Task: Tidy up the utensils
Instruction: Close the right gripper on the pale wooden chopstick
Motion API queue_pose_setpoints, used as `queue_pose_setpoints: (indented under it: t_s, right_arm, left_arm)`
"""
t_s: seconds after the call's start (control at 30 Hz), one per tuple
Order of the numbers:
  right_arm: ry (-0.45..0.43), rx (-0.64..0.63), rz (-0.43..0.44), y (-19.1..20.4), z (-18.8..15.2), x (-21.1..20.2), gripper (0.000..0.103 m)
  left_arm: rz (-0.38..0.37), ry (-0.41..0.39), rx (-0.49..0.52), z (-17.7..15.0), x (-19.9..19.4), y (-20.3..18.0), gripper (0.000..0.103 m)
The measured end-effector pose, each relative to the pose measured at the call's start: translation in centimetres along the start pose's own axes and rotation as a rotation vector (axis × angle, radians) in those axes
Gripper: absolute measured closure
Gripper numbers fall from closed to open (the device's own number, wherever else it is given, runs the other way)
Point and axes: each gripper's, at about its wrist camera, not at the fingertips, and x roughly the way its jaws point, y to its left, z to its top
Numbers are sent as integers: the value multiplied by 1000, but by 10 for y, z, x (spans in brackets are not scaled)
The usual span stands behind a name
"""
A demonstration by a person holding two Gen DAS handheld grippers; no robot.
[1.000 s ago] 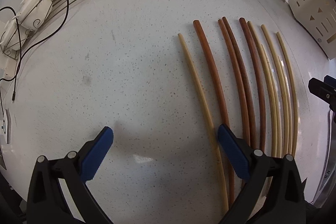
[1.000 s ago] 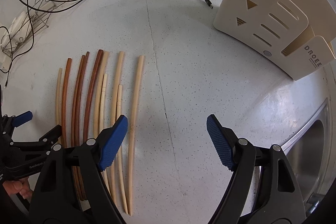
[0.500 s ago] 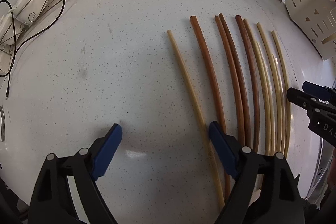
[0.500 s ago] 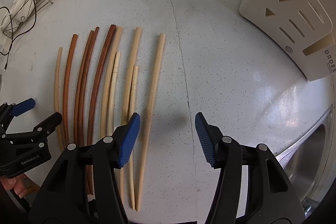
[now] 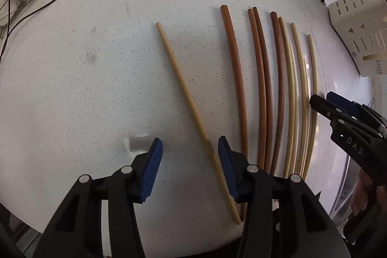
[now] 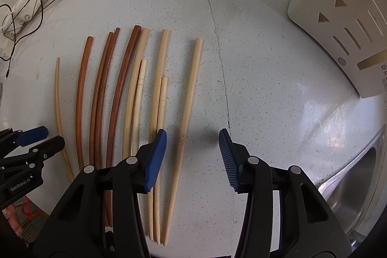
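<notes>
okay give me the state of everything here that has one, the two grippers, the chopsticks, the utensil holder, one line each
left gripper: closing, straddling one chopstick, not gripping.
right gripper: closing, straddling one chopstick, not gripping.
pale chopsticks: lying flat on the counter.
reddish-brown chopsticks: lying flat, side by side.
utensil holder: standing; contents cannot be seen.

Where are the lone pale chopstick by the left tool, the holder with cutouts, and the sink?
Lone pale chopstick [image 5: 186, 98], left wrist view, mid-shaft.
Holder with cutouts [image 6: 338, 23], right wrist view, front wall.
Sink [image 6: 358, 175], right wrist view, steel basin.
</notes>
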Motion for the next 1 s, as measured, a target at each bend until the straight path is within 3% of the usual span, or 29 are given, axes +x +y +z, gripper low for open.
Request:
queue_pose_setpoints:
  t_s: [0.37, 0.43, 0.67, 0.87, 1.0]
  right_arm:
    - [23, -20, -25, 0, 0, 0, 60]
    - [29, -18, -24, -3, 1, 1, 60]
    - [28, -20, -16, -7, 7, 0, 60]
    - [49, -30, -18, -9, 9, 5, 60]
    - [60, -41, -15, -6, 10, 6, 63]
  left_arm:
    - [94, 35, 3, 1, 10, -10, 56]
    - [121, 35, 19, 12, 4, -35, 56]
    - [122, 25, 21, -6, 7, -50, 59]
    - [123, 22, 28, -10, 4, -50, 69]
    - [117, 27, 19, -9, 3, -46, 83]
